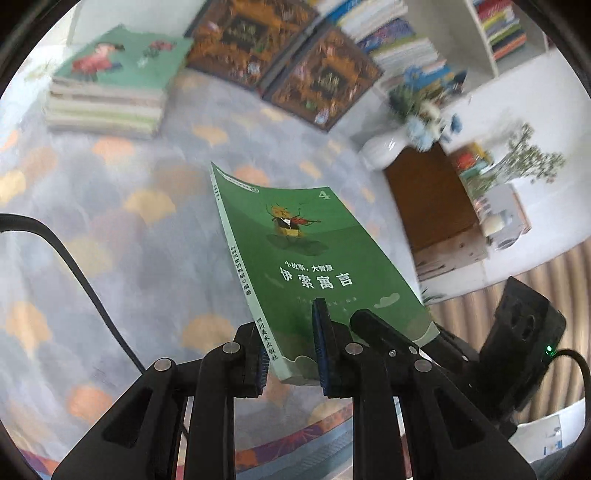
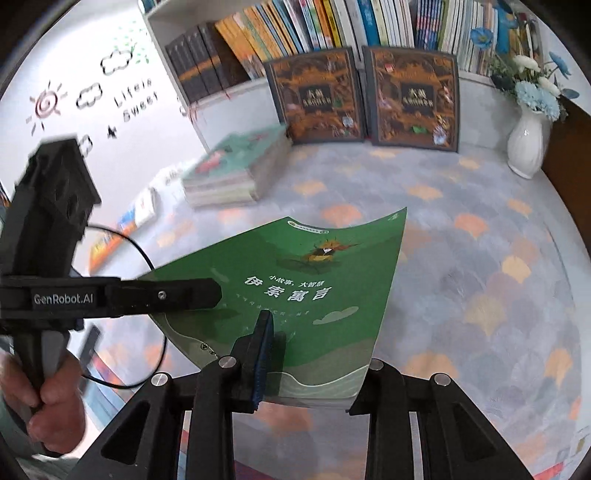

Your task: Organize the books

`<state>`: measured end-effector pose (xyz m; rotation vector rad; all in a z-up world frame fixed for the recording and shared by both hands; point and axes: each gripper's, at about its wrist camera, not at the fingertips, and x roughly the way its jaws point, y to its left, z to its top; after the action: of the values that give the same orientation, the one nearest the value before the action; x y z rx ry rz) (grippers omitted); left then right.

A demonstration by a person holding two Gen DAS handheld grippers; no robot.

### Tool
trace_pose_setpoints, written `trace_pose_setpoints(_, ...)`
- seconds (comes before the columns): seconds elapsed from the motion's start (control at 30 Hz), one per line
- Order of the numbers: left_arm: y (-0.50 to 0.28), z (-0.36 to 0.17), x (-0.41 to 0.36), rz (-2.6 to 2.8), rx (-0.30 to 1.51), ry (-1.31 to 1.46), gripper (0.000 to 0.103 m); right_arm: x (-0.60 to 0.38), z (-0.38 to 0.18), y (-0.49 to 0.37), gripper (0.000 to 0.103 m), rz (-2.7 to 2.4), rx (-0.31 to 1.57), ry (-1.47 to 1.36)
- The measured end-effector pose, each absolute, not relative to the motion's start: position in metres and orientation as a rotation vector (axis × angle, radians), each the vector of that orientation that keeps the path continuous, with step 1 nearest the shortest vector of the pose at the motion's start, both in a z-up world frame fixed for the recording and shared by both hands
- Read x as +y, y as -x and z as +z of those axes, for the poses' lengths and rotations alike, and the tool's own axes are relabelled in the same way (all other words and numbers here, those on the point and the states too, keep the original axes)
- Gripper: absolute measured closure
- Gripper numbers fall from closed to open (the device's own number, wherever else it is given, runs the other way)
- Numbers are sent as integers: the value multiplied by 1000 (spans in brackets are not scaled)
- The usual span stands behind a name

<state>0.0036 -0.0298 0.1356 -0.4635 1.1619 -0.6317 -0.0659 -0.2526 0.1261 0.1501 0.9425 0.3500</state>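
Green paperback, held clear of the patterned cloth below, pointed its long axis away from both cameras toward the back of the room, its top edge tilted upward and its bottom edge nearest the grippers. Its cover was deep green with white Chinese title lettering, a small cartoon insect playing a violin above the title, a numeral 4 at the top corner and pale wave shapes along the bottom; the spine was pale green with dark print. In the right wrist view the cover bowed, its far corner curling up.

The left gripper was clamped on the book's bottom edge near the spine, blue pads pressed to both faces. The right gripper was closed on the same bottom edge further along the cover, one blue-padded finger lying on the front; the other finger was hidden behind the book. From the right wrist view the left gripper's finger also reached across the cover's left side, and a hand gripped its handle.

Behind the book, a stack of pale green books lay flat on the cloth. Two ornate dark boxed volumes stood upright against a white bookshelf crowded with spines. A white vase of blue and white flowers stood at the right, well apart from the book.
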Motion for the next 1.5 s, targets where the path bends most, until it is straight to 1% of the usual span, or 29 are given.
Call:
trace_pose_setpoints(0.13, -27, 155, 11, -619, 1074, 467, 87, -213, 147, 40, 74, 368, 882, -160)
trace_pose_setpoints(0.37, -101, 158, 81, -563, 986, 487, 87, -130, 156, -44, 73, 389, 840, -179)
trace_pose_setpoints(0.67, -182, 125, 126, -522, 971, 528, 86, -76, 133, -138, 73, 409, 889, -179)
trace_pose_setpoints(1.03, -240, 82, 137, -527, 1016, 544, 85, -65, 92, -206, 71, 365, 962, -217)
trace_pose_setpoints(1.07, -243, 78, 138, -516, 1024, 543, 84, -65, 88, -209, 70, 364, 972, -228)
trace_pose_setpoints(1.1, -245, 75, 140, -505, 1027, 541, 80, -64, 84, -213, 70, 365, 987, -237)
trace_pose_setpoints(1.17, -248, 70, 144, -475, 1035, 538, 75, -61, 76, -218, 69, 368, 1015, -244)
trace_pose_setpoints(1.2, -249, 67, 146, -461, 1039, 540, 74, -60, 72, -220, 69, 369, 1028, -246)
trace_pose_setpoints(1.3, -248, 63, 159, -457, 1031, 604, 72, -57, 66, -220, 63, 374, 1022, -247)
trace_pose_setpoints(1.37, -244, 63, 166, -444, 1024, 633, 71, -56, 67, -217, 50, 381, 1014, -250)
trace_pose_setpoints(1.43, -238, 66, 169, -418, 1017, 625, 71, -56, 68, -213, 49, 371, 1026, -243)
trace_pose_setpoints(1.47, -232, 70, 170, -370, 1022, 583, 68, -57, 70, -208, 49, 369, 1040, -237)
trace_pose_setpoints(1.5, -226, 75, 169, -339, 1011, 539, 68, -59, 72, -201, 49, 364, 1052, -231)
